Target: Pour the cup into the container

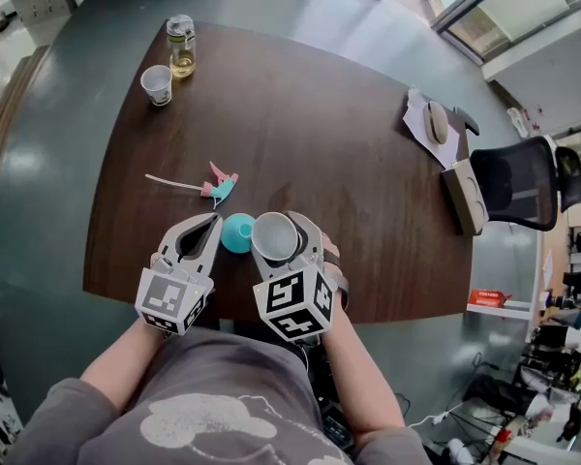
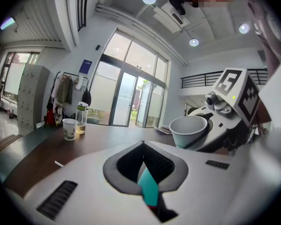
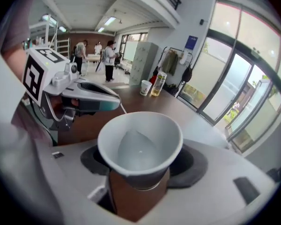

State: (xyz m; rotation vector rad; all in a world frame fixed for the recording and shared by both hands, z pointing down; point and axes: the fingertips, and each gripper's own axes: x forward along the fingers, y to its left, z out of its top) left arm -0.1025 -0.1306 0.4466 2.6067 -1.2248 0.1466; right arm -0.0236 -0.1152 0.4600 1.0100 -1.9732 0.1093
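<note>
Right tool (image 1: 292,223) clamps white cup (image 3: 140,146); left tool (image 1: 216,222) pinches teal container (image 1: 238,233), mostly hidden between tools.

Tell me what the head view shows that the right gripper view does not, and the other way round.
Only the head view: the office chair and the mouse. Only the right gripper view: people standing far back and the coat rack. Both: the white cup held in the right gripper, the left gripper pinching a teal container, the far paper cup and bottle.
</note>
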